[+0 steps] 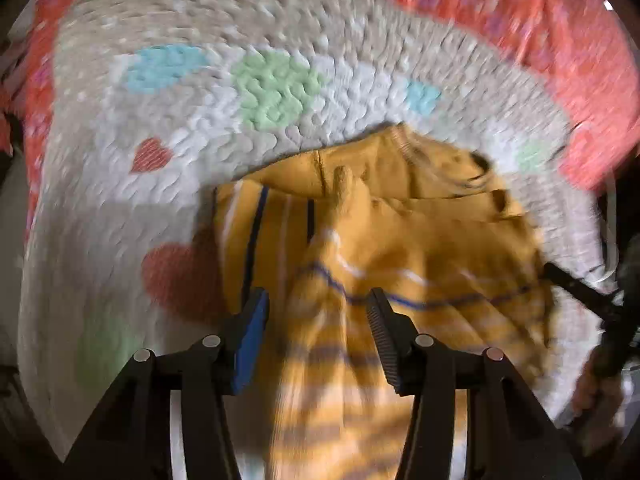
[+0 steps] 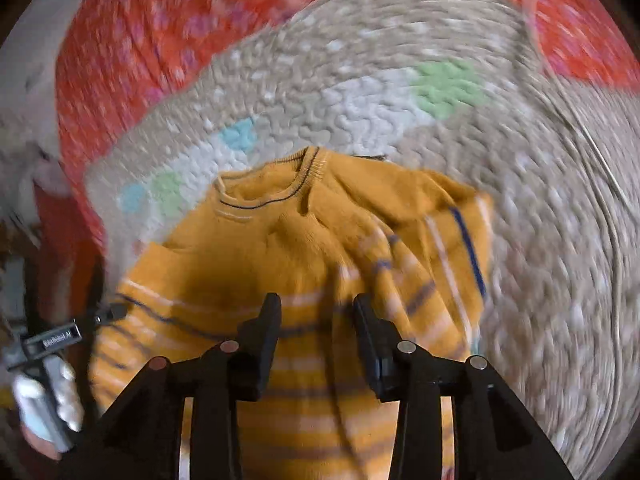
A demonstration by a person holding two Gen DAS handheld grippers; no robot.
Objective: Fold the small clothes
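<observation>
While both views are motion-blurred, progress reads as early-to-mid fold. Small mustard sweater (image 2: 280,248) with white and blue stripes lies on a quilted mat (image 2: 400,92), which sits on a red flowered bedcover (image 2: 132,40).

Looks done: one sleeve (image 2: 452,248) is turned in over the body, stripes running crosswise to the body stripes. The left view shows the same layer (image 1: 256,240) near the collar (image 1: 404,140).

Looks not done: fabric is bunched and ridged through the middle, the outline isn't a tidy rectangle, and the collar end isn't covered by the hem end. I'd judge the other sleeve and the bottom-to-top fold remain, but blur makes the far sleeve hard to read.

Claws:
- left gripper (image 1: 318,316): jaws apart, over the lower striped part of the sweater. Cloth runs through the gap, yet the pads (image 1: 252,336) don't appear to pinch it. Holding nothing, as far as I can see.
- right gripper (image 2: 316,320): jaws apart, over the striped body below the collar, nothing clamped.

Each gripper shows at the edge of the other's view, so they flank the sweater from either side.
</observation>
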